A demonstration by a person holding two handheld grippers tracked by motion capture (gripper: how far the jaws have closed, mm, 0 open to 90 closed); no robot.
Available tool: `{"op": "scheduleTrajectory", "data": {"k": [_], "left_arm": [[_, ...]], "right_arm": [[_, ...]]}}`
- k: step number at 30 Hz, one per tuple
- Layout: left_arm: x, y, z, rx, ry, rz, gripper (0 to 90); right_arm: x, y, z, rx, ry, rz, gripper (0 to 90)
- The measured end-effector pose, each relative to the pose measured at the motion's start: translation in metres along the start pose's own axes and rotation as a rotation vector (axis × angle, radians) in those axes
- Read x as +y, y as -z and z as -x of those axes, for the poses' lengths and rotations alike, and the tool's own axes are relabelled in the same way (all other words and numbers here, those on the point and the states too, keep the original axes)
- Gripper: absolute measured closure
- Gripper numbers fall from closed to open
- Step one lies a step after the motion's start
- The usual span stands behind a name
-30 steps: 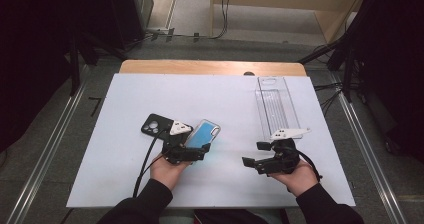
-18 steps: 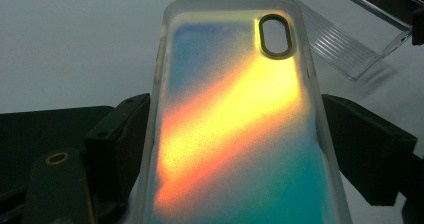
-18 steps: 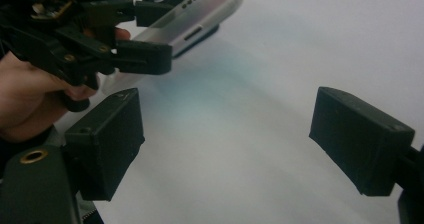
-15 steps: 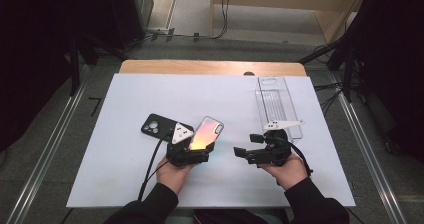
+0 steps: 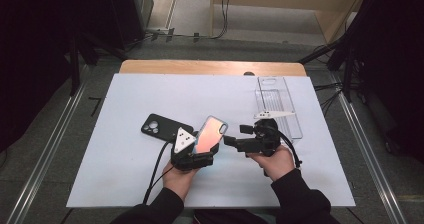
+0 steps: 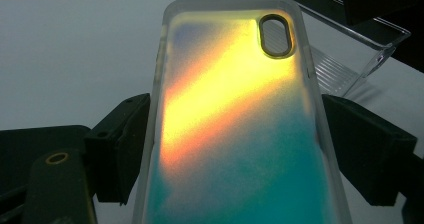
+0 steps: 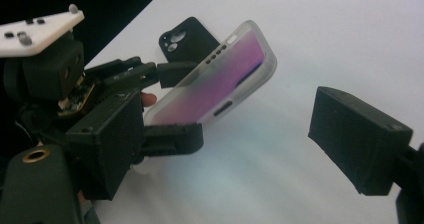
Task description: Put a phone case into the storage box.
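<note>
Above the white table (image 5: 125, 174), my left gripper (image 5: 197, 156) clamps the iridescent translucent phone case (image 5: 209, 134) tilted up, so I judge my open right gripper (image 5: 235, 141) should take its free end next.

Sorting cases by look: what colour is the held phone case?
Iridescent phone case: yellow-orange band fading to teal, frosted rim; best in the left gripper view.

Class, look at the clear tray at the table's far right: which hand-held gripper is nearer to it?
Right. The right hand-held gripper sits just beside the clear tray's near end, jaws open. The left hand-held gripper is further off, holding the iridescent case.
</note>
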State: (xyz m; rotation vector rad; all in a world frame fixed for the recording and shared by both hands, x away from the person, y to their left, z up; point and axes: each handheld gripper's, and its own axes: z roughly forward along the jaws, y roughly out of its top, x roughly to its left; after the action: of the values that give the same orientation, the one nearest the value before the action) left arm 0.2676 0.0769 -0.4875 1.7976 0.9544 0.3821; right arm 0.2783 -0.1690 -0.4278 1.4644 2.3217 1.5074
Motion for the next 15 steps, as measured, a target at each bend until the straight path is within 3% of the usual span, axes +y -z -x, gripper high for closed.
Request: {"op": "scheduleTrajectory", "data": {"k": [5,8,11,15], "left_arm": [[0.001,0.002,0.003,0.012,-0.021,0.037,16.6],[0.001,0.002,0.004,0.004,-0.01,0.047,16.6],[0.001,0.002,0.004,-0.02,0.029,0.06,16.6],[0.002,0.003,0.005,-0.028,0.04,0.077,16.6]], "right_arm": [[0.006,-0.006,0.002,0.01,-0.035,0.013,12.9],[0.008,-0.01,0.003,0.016,-0.046,0.013,13.0],[0.009,-0.014,0.004,0.015,-0.058,0.017,13.7],[0.009,-0.019,0.005,0.011,-0.056,0.037,13.7]]}}
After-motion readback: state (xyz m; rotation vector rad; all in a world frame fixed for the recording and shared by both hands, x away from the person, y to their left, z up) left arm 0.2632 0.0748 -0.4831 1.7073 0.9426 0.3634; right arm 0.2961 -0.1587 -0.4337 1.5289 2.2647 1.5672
